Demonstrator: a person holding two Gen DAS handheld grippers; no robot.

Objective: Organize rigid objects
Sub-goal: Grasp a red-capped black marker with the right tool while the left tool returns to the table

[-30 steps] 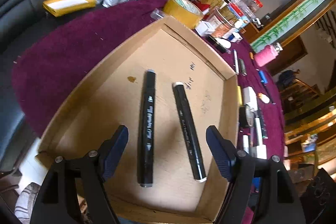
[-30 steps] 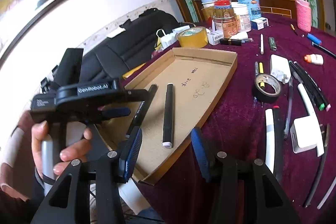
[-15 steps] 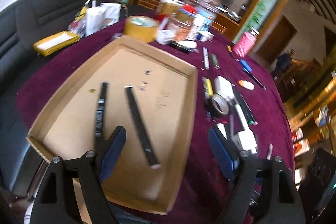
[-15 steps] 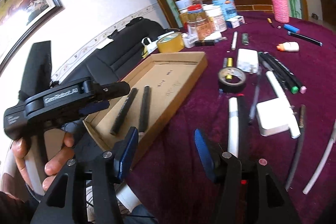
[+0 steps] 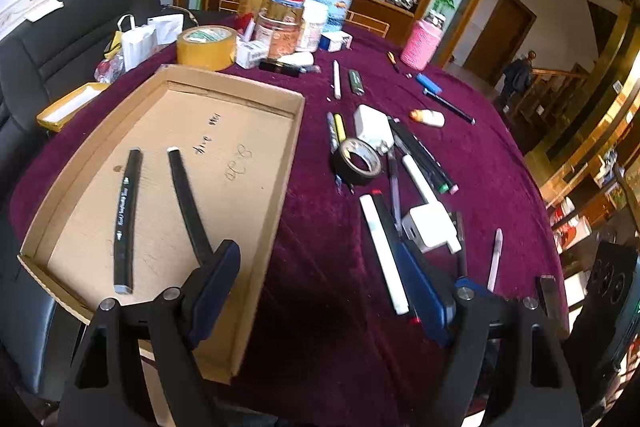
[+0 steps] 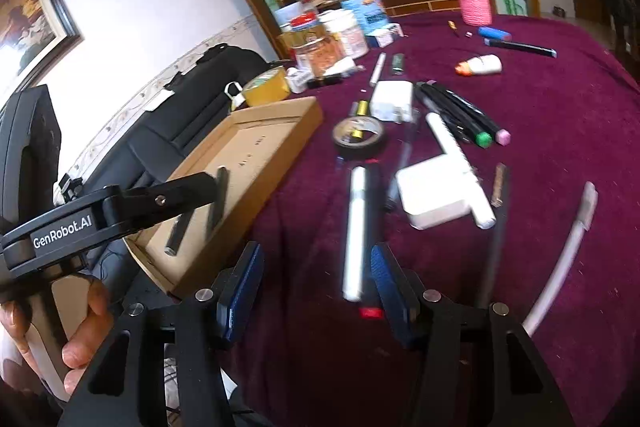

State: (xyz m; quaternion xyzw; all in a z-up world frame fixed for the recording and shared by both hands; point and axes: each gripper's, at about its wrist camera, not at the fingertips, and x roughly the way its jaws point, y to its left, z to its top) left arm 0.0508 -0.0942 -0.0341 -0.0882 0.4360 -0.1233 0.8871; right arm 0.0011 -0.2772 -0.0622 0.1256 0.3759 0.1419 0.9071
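A shallow cardboard tray (image 5: 260, 211) lies on the purple cloth and holds two black markers (image 5: 125, 215) (image 5: 188, 203) side by side. My left gripper (image 5: 324, 291) is open and empty, over the cloth beside the tray's right wall. My right gripper (image 6: 316, 291) is open and empty, above the cloth just left of a white marker (image 6: 354, 231). Loose on the cloth lie that white marker (image 5: 382, 251), a white charger (image 6: 438, 195), a black tape roll (image 6: 359, 137), and several black markers (image 6: 460, 115).
Jars and bottles (image 5: 304, 23), a yellow tape roll (image 5: 206, 47) and a pink wrapped cup (image 5: 422, 43) stand at the table's back. A black chair (image 5: 52, 39) is on the left. My left gripper's body (image 6: 100, 219) shows at the left of the right wrist view.
Both grippers have swung right, away from the tray and toward the loose pens on the cloth. Both stayed open. The two markers in the tray have not moved.
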